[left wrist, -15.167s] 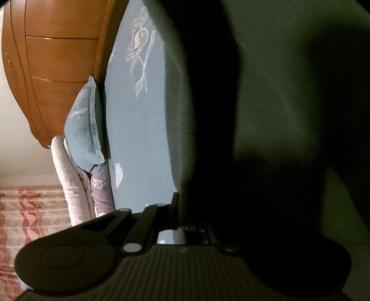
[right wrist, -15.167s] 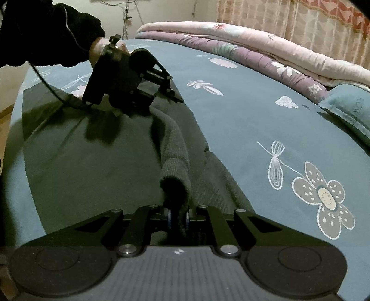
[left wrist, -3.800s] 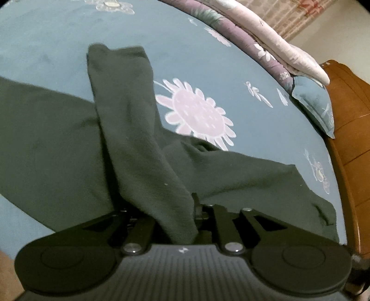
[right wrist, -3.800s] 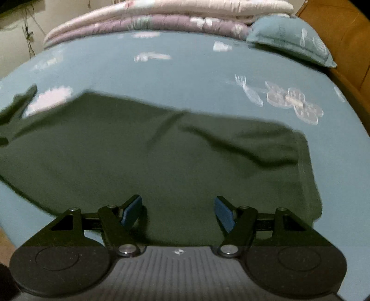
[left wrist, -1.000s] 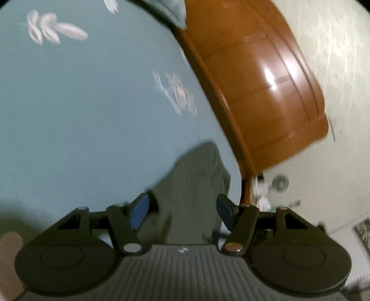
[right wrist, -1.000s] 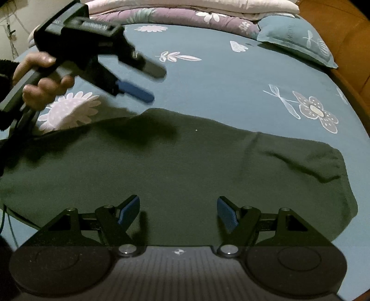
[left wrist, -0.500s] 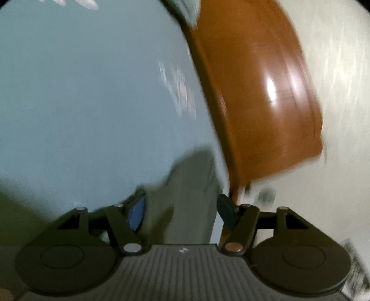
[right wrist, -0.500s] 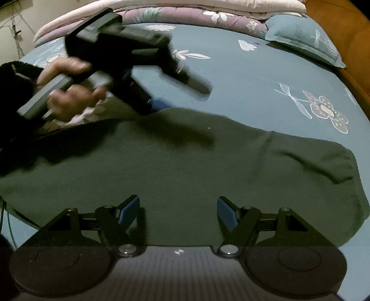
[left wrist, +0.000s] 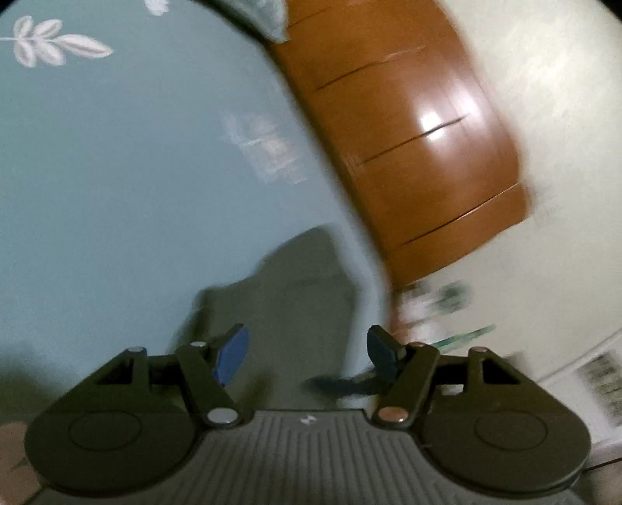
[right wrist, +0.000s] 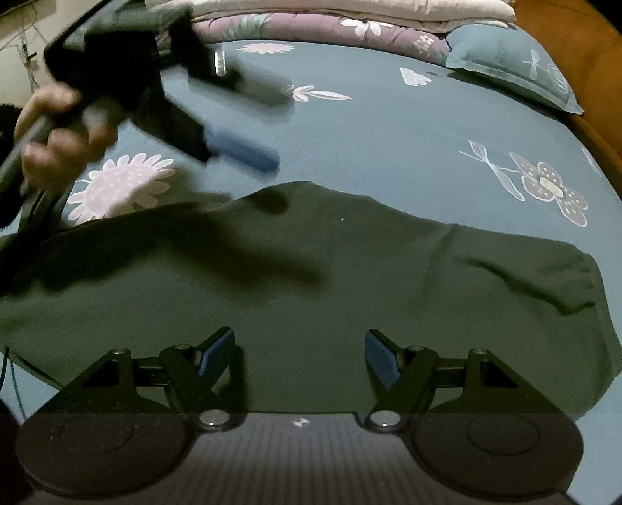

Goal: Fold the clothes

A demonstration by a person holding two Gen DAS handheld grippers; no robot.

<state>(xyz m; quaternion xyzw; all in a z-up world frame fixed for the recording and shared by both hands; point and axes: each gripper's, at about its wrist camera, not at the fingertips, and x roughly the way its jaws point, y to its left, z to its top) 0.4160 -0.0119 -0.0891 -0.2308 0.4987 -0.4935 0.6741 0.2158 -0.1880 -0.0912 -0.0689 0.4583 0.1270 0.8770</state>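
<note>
While both hand-held grippers, left [left wrist: 307, 349] and right [right wrist: 299, 351], hover agape and empty, the dark garment [right wrist: 350, 279] lies flat beneath them on the bed [right wrist: 388, 132]. Looks like we're between folds, so next up is probably pinching an edge.

The left wrist view looks out over its own left gripper [left wrist: 307, 349], low and close above the bed [left wrist: 116, 175], facing slantwise toward the wooden headboard [left wrist: 408, 136] and the pale wall [left wrist: 544, 97] at the right; it is blurred. The right wrist view sits behind the right gripper [right wrist: 299, 355] and tips more steeply down, close over the dark green garment [right wrist: 350, 279], facing across the bed toward the folded quilts [right wrist: 311, 23] at the far side. Both views share the garment's right end [left wrist: 303, 279], the blue sheet, the pillow [right wrist: 513, 66] and the headboard. The right view also takes in the left gripper at its upper left.
</note>
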